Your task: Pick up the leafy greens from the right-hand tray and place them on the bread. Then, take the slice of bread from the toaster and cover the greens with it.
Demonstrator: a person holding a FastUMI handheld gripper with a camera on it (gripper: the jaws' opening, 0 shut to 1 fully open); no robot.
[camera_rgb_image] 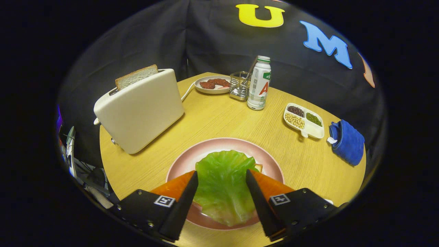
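Note:
A green leaf [223, 181] lies flat on a pink plate [219, 144], just ahead of and between my fingers. It covers a slice of bread, of which only a corner [259, 167] shows by the right finger. My gripper [221, 172] is open, with one finger on each side of the leaf and a wide gap between them. Beyond the plate to the left stands a white toaster [140, 109] with a slice of bread [136, 76] sticking up out of its slot.
At the back of the round wooden table [219, 120] are a plate of red food [213, 84], a wire holder [239, 85] and a white bottle [259, 84]. A divided tray of beans [304, 120] and a blue cloth [347, 141] lie to the right.

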